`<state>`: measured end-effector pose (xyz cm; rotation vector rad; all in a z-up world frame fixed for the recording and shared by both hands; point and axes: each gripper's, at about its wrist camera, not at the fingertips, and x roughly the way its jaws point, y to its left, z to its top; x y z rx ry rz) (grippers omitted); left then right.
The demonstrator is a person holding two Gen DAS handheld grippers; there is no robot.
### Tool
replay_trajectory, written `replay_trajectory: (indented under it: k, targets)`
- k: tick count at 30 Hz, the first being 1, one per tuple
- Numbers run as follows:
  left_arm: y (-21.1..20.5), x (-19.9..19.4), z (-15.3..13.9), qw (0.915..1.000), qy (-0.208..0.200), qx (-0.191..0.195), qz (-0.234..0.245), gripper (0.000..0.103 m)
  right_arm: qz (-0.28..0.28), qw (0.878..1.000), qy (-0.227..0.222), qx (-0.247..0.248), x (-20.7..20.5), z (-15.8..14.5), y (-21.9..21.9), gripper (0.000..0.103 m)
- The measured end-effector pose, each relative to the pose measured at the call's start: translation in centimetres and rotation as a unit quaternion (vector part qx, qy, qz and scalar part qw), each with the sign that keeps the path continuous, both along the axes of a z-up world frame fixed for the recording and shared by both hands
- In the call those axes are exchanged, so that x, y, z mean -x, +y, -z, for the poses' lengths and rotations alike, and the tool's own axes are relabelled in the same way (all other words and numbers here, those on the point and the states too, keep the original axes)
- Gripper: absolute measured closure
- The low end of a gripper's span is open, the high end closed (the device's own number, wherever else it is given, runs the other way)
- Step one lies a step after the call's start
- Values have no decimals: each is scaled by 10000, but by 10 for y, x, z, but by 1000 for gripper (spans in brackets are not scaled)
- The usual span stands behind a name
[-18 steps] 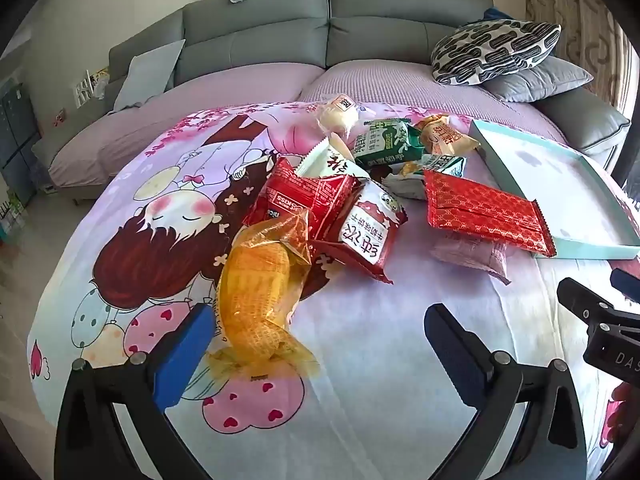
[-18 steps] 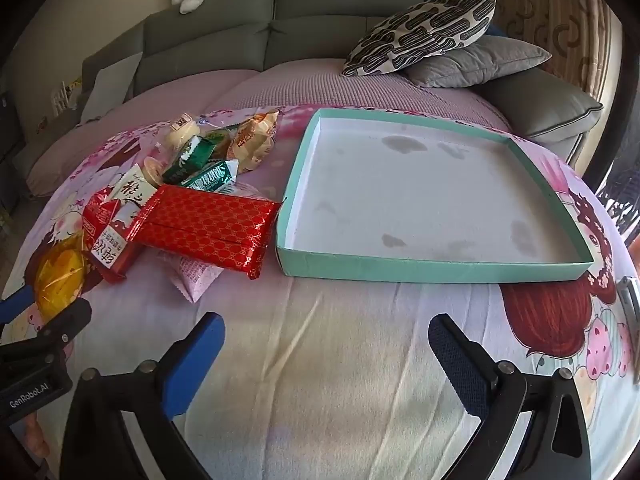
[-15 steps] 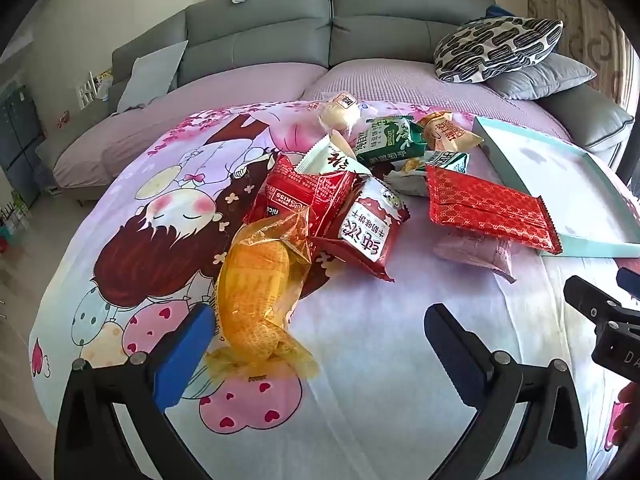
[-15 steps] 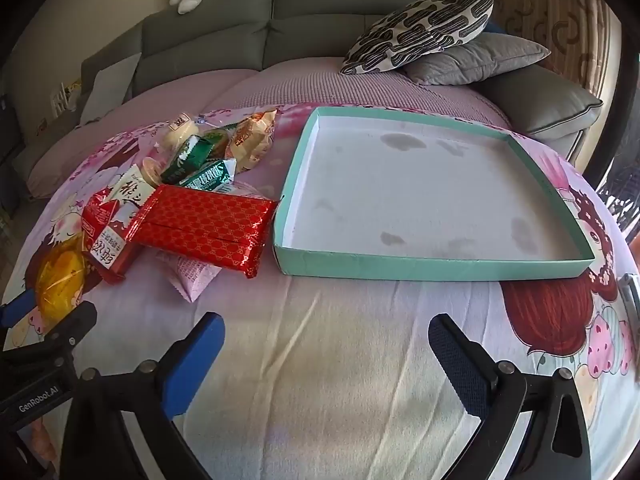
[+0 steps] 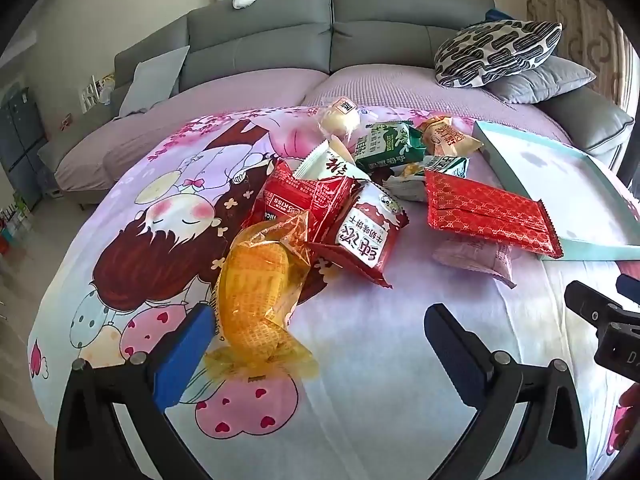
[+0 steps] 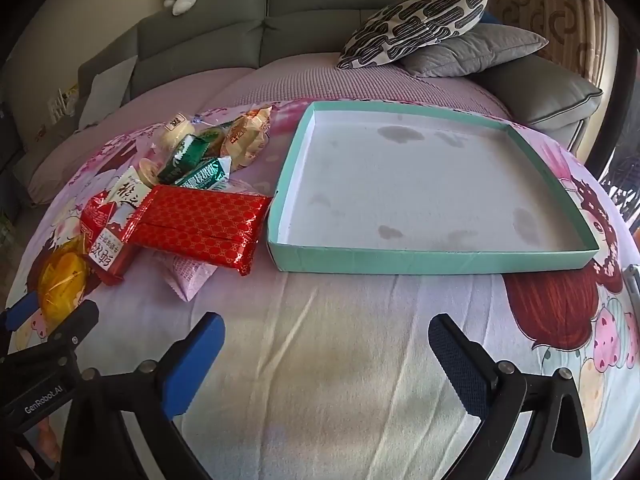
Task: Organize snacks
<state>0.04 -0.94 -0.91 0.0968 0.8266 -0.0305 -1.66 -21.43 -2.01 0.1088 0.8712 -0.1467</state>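
Glossy, crinkled orange cellophane wrapper [image 5: 260,292] catches the light; the red foil packet [image 6: 200,228] gleams with a metallic pattern. The teal tray [image 6: 432,262] looks like matt cardboard, its white floor blotched. Soft printed cloth [image 6: 340,340] lies wrinkled underneath.

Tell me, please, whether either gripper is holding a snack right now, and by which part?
Nothing is held: the left gripper and right gripper are both open over the cloth, with no snack between their fingers.

Two low wrist views facing sofa [image 5: 328,40]: left over snack pile [image 5: 340,200], right nr tray [image 6: 432,256]; both shared.
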Motion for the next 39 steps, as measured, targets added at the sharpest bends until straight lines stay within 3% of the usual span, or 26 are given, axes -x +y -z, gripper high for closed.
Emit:
replay_trajectory:
  k: [39]
  targets:
    - [-11, 5, -15, 9994, -207, 127, 254, 0, 218, 9997, -43, -97, 1, -3, -8, 0]
